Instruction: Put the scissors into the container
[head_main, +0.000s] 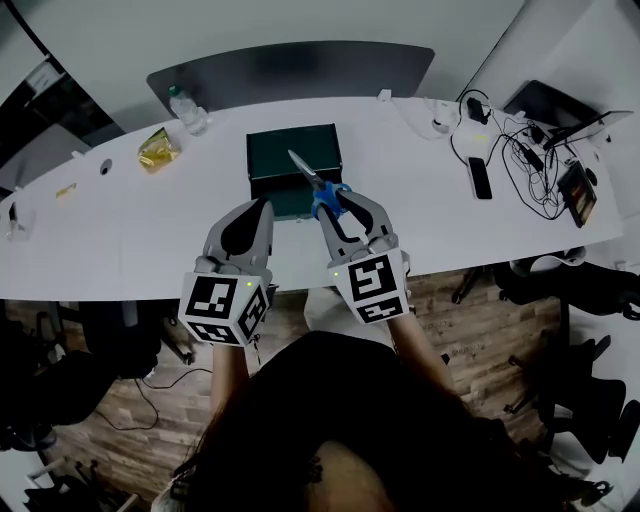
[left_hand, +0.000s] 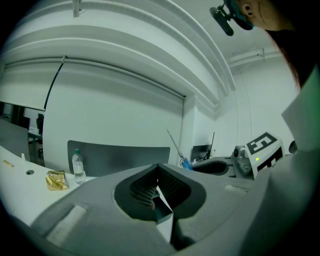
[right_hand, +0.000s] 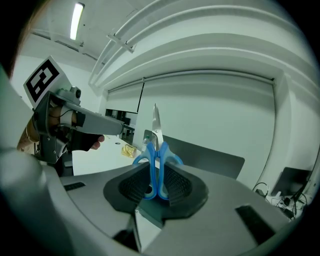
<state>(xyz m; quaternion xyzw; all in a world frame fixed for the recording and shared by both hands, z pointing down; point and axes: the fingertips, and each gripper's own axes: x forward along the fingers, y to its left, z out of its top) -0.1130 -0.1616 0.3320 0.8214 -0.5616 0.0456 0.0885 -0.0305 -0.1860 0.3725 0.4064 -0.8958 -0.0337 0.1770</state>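
Note:
Blue-handled scissors (head_main: 320, 186) stand with their blades up and away from me, over the near part of a dark green box container (head_main: 290, 158) on the white table (head_main: 120, 240). My right gripper (head_main: 346, 207) is shut on the scissors' handles (right_hand: 156, 167), and the blades (right_hand: 156, 122) stick up above the jaws. My left gripper (head_main: 264, 207) hovers just left of it at the container's near left corner, shut and holding nothing. In the left gripper view its pads (left_hand: 158, 192) meet, and the scissors (left_hand: 183, 159) show to the right.
A water bottle (head_main: 188, 110) and a yellow packet (head_main: 158, 150) lie at the table's far left. A phone (head_main: 479, 177), tangled cables (head_main: 530, 160) and a laptop (head_main: 550, 105) crowd the right end. A dark chair back (head_main: 290, 65) stands behind the table.

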